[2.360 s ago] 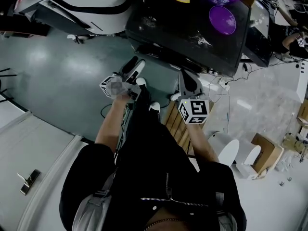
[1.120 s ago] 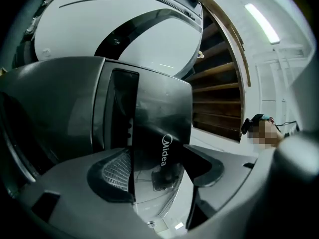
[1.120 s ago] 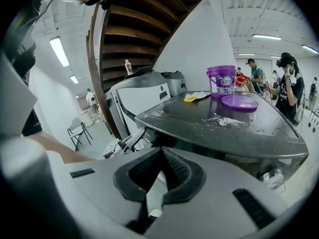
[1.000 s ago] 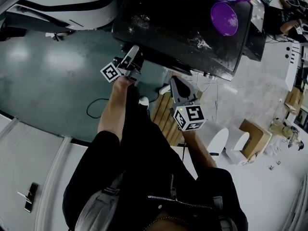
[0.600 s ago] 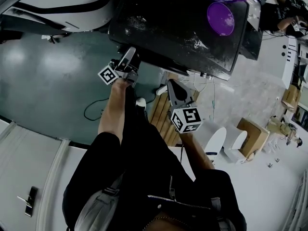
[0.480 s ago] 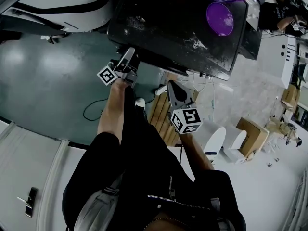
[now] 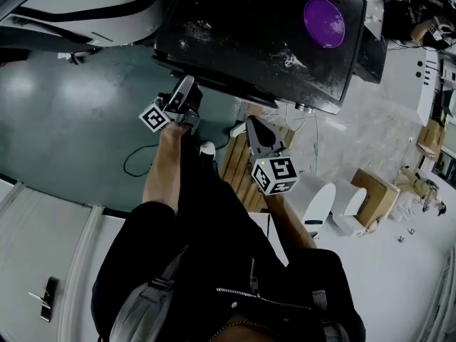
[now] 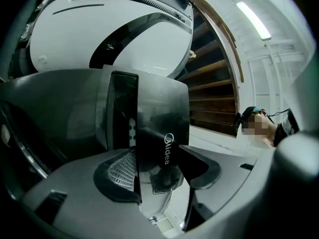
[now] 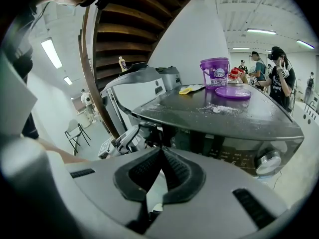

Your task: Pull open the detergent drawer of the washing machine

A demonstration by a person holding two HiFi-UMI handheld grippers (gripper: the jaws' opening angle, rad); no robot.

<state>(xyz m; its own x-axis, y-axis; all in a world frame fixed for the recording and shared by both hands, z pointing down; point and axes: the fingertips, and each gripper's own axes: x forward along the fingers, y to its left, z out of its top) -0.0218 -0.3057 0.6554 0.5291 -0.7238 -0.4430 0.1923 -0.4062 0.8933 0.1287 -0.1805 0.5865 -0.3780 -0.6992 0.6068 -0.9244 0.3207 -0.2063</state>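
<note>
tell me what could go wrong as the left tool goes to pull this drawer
1. The left tool has just been closing around the glossy drawer front; whether its pads press yet is unclear, so pulling now could slip off.
2. A jerk might shake the purple tub on the washer top.

Overall light: cool, even indoor light is coming from overhead.
Head view: the floor [image 7: 64,98] is showing two soft glare patches. The washer [image 7: 263,48] top and the person's clothes [image 7: 214,262] are sinking into near black, losing detail.
Left gripper view: tube lights [image 8: 253,20] are blowing out to white. The washer's glossy panel is throwing reflections. Straight lines are bending and the rim is darkening.
Right gripper view: ceiling lights [image 9: 51,53] are glaring at left. The close foreground is blurring, and the edges are curving and going black.
</note>
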